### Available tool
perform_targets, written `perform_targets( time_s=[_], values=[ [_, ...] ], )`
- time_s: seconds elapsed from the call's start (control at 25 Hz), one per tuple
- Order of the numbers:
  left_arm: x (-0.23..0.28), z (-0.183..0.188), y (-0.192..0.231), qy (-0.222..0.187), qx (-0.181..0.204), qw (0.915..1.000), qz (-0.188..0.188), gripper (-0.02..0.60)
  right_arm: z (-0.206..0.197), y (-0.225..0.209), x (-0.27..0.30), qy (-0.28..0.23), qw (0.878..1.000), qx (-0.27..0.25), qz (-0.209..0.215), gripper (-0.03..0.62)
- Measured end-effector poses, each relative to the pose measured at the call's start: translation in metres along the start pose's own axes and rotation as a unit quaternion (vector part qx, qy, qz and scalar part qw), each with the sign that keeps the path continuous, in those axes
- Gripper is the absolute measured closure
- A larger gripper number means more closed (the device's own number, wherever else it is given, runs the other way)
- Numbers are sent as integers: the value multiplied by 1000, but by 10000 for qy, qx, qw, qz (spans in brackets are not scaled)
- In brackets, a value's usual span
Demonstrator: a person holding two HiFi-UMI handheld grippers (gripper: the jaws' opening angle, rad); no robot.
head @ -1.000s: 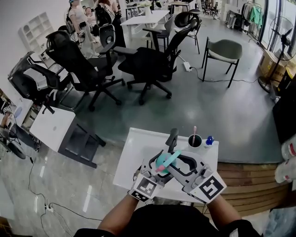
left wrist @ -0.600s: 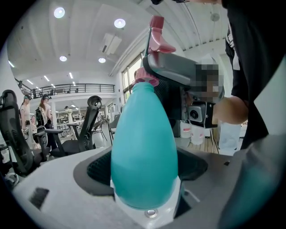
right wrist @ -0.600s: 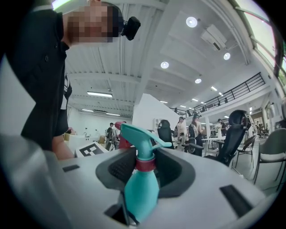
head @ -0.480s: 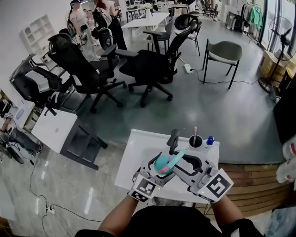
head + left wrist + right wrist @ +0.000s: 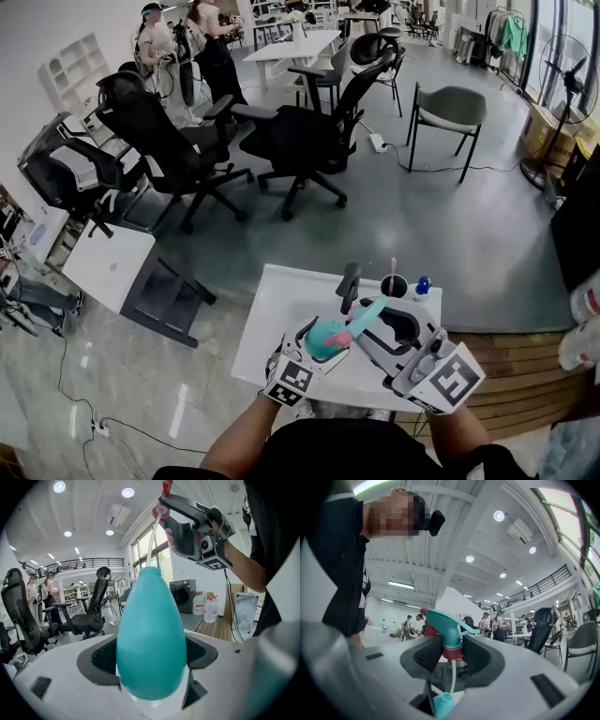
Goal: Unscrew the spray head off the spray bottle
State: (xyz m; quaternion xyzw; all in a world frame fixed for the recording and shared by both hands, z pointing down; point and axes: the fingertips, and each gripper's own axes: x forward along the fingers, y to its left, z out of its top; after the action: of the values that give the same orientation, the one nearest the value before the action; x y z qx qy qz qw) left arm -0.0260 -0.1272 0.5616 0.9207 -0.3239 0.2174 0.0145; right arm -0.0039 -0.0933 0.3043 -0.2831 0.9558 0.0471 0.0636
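Observation:
My left gripper (image 5: 312, 345) is shut on the teal spray bottle (image 5: 326, 336), held above the white table. In the left gripper view the bottle (image 5: 151, 639) fills the space between both pads, and its neck is open at the top. The right gripper (image 5: 372, 326) is shut on the spray head (image 5: 367, 313). The right gripper view shows its red collar (image 5: 452, 652) pinched between the pads, under the teal trigger top (image 5: 446, 620). The head is lifted clear of the neck. Its thin dip tube (image 5: 452, 677) still runs down into the bottle neck (image 5: 442, 702).
The white table (image 5: 277, 314) carries a black cup with a pen (image 5: 395, 284), a small blue item (image 5: 425, 283) and a black upright object (image 5: 350, 280). Black office chairs (image 5: 300, 131) and standing people (image 5: 159, 42) are beyond; a wooden platform (image 5: 506, 356) lies to the right.
The left gripper has dropped with the bottle while the right gripper has risen with the spray head, so the head now stands off the neck on its tube.

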Motion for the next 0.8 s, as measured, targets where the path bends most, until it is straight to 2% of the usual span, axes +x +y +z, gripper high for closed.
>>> perform_targets(
  time_s=[0.4, 0.56, 0.8],
  values=[
    [0, -24, 15, 118, -257, 9992, 281, 167, 11, -4, -11, -32, 9994, -246, -229, 454],
    [-6, -14, 26, 52, -383, 9982, 466, 167, 7, -12, -13, -78, 9980, -515, -367, 454],
    [-19, 3, 46, -214, -484, 9950, 844, 167, -18, -18, -17, 289, 9978, -260, -540, 454]
  ],
)
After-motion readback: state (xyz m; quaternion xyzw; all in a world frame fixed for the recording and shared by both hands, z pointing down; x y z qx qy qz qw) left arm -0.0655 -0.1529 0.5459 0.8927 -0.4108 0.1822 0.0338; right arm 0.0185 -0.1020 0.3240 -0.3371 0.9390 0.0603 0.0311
